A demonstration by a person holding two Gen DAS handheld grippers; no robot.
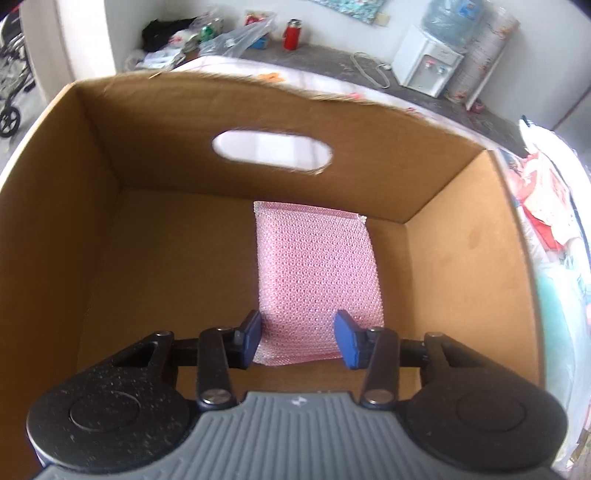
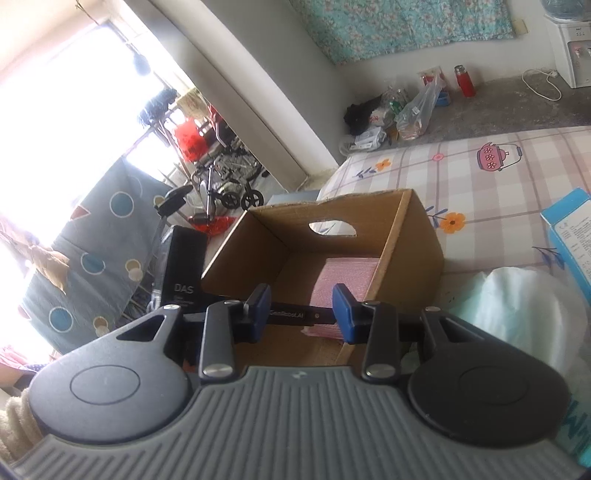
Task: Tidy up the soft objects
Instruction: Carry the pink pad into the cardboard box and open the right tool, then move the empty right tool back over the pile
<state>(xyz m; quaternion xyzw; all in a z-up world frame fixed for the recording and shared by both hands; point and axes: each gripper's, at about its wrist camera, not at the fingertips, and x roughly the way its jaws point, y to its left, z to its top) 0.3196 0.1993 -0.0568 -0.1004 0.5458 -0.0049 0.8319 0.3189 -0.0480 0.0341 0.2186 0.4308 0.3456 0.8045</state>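
Note:
An open cardboard box (image 1: 155, 122) with a handle cutout stands on a checked bedspread. A pink mesh sponge (image 1: 314, 266) lies flat on the box floor, right of the middle, with its far end at the back wall. My left gripper (image 1: 300, 339) points down into the box over the sponge's near end. Its blue pads (image 1: 347, 341) stand apart, and the sponge spreads wider than the gap, unsqueezed. In the right wrist view my right gripper (image 2: 301, 314) hovers at the near side of the same box (image 2: 417, 243), jaws apart and holding nothing. The sponge (image 2: 343, 275) shows inside.
A pale soft cloth (image 2: 517, 306) and a blue carton (image 2: 569, 236) lie right of the box on the bedspread (image 2: 480, 166). A black carton (image 2: 184, 266) stands left of it. Bags, a red bottle (image 1: 291, 35) and a water dispenser (image 1: 424, 66) sit on the floor beyond.

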